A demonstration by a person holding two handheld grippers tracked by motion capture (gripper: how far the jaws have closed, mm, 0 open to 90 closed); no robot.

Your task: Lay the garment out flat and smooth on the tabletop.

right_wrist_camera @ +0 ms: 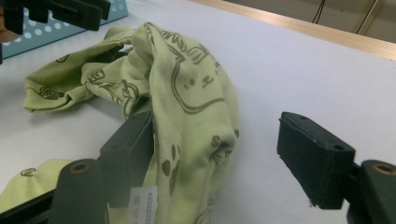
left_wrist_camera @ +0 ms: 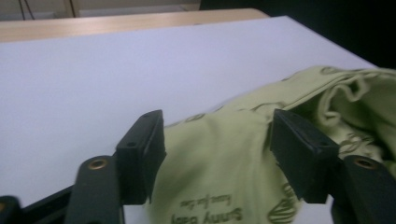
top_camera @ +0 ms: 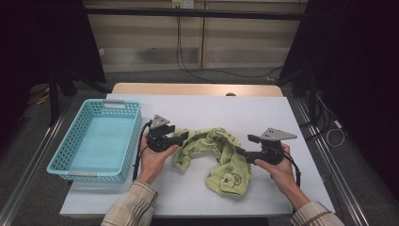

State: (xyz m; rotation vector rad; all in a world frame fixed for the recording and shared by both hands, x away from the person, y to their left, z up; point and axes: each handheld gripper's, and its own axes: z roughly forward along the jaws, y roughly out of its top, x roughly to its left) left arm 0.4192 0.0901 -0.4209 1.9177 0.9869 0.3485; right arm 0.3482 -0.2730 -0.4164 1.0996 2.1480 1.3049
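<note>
A crumpled light-green printed cotton garment (top_camera: 217, 157) is seen mid-table, right of the turquoise perforated plastic basket (top_camera: 96, 141). The left gripper (left_wrist_camera: 217, 149) and right gripper (right_wrist_camera: 224, 161) are held apart around the fabric, unclamped. Light, limp cloth is judged best pinched at a thick folded edge.

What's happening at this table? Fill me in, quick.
A person works a crumpled green cloth on a white table with two hand-held tongs. The left tongs and the right tongs sit at opposite ends of it, both open, cloth lying loose between their jaws. A blue basket waits at the left.
</note>
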